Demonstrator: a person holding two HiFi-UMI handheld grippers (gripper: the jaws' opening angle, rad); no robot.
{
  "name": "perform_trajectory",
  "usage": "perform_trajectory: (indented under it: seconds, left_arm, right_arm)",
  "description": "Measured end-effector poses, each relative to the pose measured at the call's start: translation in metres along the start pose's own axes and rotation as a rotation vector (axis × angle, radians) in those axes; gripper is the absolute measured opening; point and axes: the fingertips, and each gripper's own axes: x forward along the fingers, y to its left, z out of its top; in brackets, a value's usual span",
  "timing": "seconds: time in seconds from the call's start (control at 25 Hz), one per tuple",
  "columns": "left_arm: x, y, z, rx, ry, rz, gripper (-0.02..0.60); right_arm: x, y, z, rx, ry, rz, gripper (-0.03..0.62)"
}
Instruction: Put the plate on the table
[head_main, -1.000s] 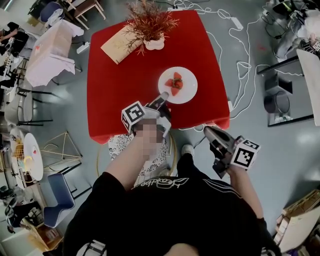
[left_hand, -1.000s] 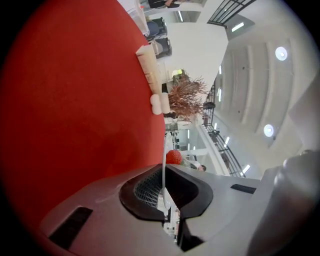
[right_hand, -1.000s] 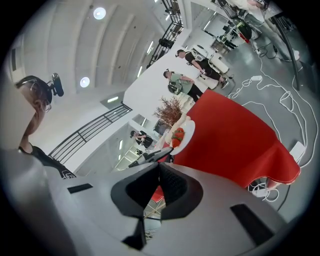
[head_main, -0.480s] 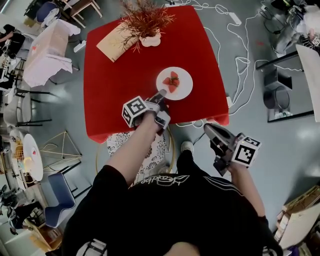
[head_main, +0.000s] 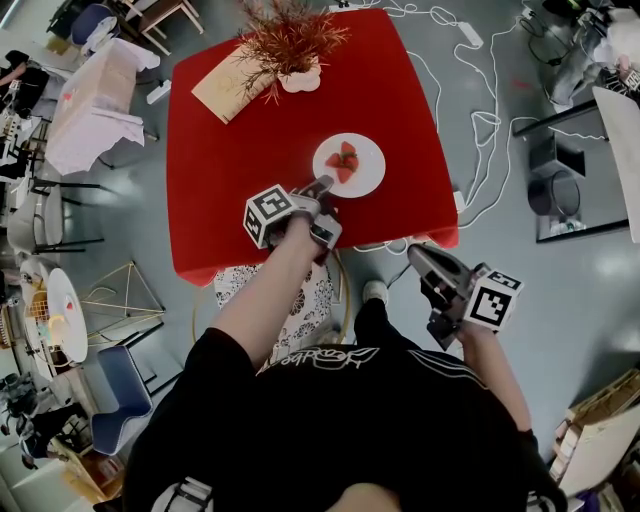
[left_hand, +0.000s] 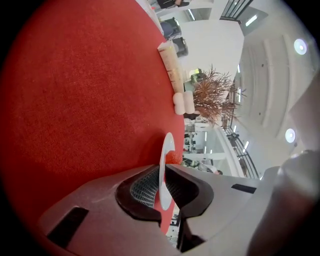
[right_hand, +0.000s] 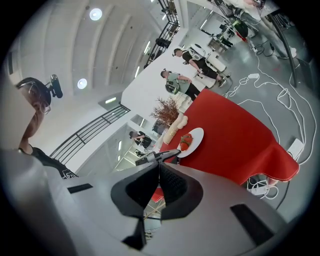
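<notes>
White plate (head_main: 368, 178) with strawberries (head_main: 343, 162) on red tabletop (head_main: 240, 140), frame centre, left gripper (head_main: 322, 186) clamped on its near rim, right gripper (head_main: 418, 258) closed and empty, lower right

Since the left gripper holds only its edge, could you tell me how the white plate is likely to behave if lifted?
The plate looks rigid: its thin rim runs straight between the left gripper's pads, so it probably won't flex. Gripped at one edge only, it would likely sag or tip away. The strawberries lie loose on it and may slide.
</notes>
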Motion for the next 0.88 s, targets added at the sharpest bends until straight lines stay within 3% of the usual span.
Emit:
perform_trajectory:
  seconds: [0.08, 0.28, 0.52, 0.88]
  left_arm:
    - [0.001, -0.005, 0.000, 0.004, 0.007, -0.016, 0.064]
    - [0.003, -0.022, 0.001, -0.013, 0.008, -0.115, 0.249]
    - [0.004, -0.027, 0.000, 0.035, 0.029, -0.140, 0.298]
    - [0.003, -0.034, -0.026, 0.430, 0.191, -0.063, 0.334]
  right_arm:
    - [0.002, 0.000, 0.000, -0.001, 0.000, 0.001, 0.008]
    - [0.003, 0.000, -0.002, 0.002, 0.004, 0.005, 0.008]
    - [0.003, -0.004, -0.005, 0.014, 0.008, -0.003, 0.008]
    - [0.006, -0.003, -0.007, 0.014, 0.025, 0.004, 0.008]
